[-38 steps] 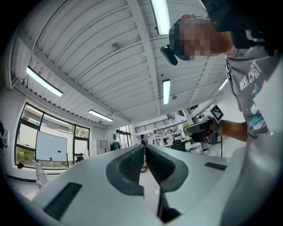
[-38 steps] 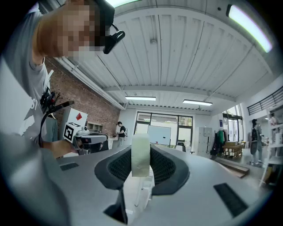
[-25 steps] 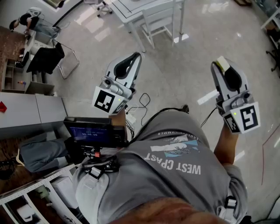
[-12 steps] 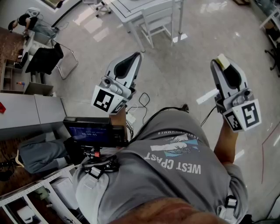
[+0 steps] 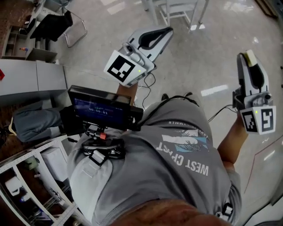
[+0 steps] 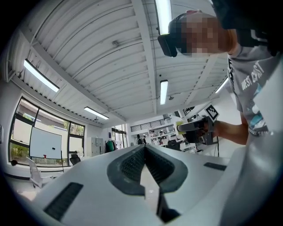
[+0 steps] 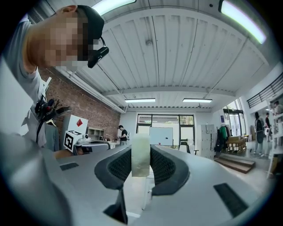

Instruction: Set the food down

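Observation:
The food is a small pale yellow-green block (image 7: 140, 156). My right gripper (image 7: 140, 150) is shut on it, the block standing upright between the dark ribbed pads. In the head view the block (image 5: 251, 58) shows at the tip of the right gripper (image 5: 248, 56), held in the air over the floor at the right. My left gripper (image 5: 166, 32) is at upper middle, also in the air, and its jaws are shut with nothing between them (image 6: 144, 149). The left gripper view shows the right gripper (image 6: 196, 128) across from it.
A person in a grey T-shirt (image 5: 177, 159) holds both grippers and wears a monitor (image 5: 104, 110) at the chest. Below lies glossy floor with cables (image 5: 148, 84). A white table and chair (image 5: 177, 6) stand ahead, a grey cabinet (image 5: 35, 81) at left, and shelving (image 5: 26, 185) at lower left.
The head view has swung, so floor and furniture sit differently in the picture. My left gripper has shifted a little toward the upper right. The right gripper keeps hold of the block.

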The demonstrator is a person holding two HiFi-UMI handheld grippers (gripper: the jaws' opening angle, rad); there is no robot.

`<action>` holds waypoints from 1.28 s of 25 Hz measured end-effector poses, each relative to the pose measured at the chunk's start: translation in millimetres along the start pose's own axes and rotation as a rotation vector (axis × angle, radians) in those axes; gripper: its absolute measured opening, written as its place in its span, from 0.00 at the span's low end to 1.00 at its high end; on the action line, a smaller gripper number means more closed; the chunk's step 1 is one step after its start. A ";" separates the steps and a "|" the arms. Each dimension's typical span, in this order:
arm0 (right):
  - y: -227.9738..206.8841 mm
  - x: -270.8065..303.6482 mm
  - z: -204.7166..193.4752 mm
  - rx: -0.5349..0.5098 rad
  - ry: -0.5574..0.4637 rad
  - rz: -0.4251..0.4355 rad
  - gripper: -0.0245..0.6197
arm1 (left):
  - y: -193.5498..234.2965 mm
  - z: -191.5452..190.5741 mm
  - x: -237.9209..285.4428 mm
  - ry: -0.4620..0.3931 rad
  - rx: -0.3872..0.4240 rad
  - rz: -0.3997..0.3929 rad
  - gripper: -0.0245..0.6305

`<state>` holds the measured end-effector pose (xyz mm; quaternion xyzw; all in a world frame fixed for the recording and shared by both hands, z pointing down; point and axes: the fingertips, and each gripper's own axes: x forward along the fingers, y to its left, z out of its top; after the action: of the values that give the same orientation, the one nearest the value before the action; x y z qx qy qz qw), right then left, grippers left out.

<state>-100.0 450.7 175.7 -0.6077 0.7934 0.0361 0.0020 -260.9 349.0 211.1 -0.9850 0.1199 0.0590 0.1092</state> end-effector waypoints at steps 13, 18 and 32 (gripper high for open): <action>-40.2 49.5 -7.4 0.014 0.008 0.074 0.20 | 28.2 -8.7 59.6 0.013 -0.015 0.034 0.05; -75.6 60.8 24.5 0.001 0.001 0.104 0.20 | 42.2 17.9 97.9 0.024 -0.004 0.062 0.05; -108.6 116.2 -35.0 0.040 0.001 0.143 0.20 | 75.6 -38.3 120.4 0.078 0.012 0.082 0.05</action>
<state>-24.3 308.4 199.2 -0.5494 0.8352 0.0200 0.0111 -160.2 241.7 215.9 -0.9801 0.1647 0.0242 0.1079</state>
